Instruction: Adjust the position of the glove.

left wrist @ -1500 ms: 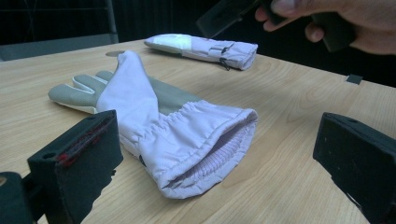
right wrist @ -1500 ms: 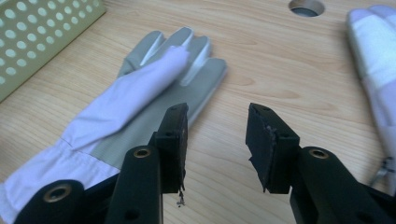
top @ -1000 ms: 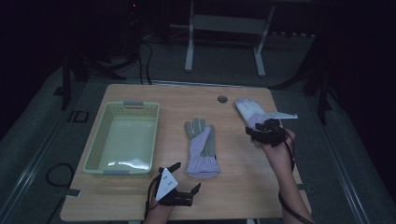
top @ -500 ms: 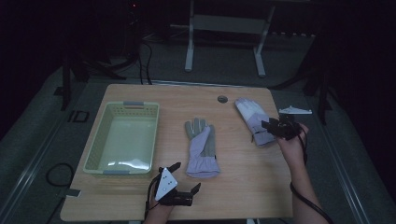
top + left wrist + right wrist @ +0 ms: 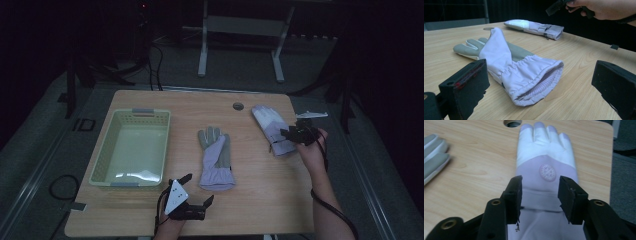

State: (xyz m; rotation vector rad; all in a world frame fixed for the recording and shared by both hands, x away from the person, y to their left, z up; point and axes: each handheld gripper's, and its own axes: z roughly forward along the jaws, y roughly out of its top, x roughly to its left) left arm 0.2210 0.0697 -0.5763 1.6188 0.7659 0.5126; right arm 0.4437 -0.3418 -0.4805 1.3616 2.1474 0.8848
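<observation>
The white glove (image 5: 271, 129) lies flat at the upper right of the worktop (image 5: 260, 200), cuff toward the right gripper (image 5: 294, 134), whose jaws have just been opening a little and straddle the cuff, not visibly pressing; it looks light, limp and bunchable, so pinching the gathered cuff seems best; the left gripper (image 5: 196, 189) rests open at lower centre.

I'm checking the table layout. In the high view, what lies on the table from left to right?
Green basket → left gripper at the near edge → grey-palmed glove → white glove → right gripper, open over that glove's cuff, its jaws having just been opening.
</observation>
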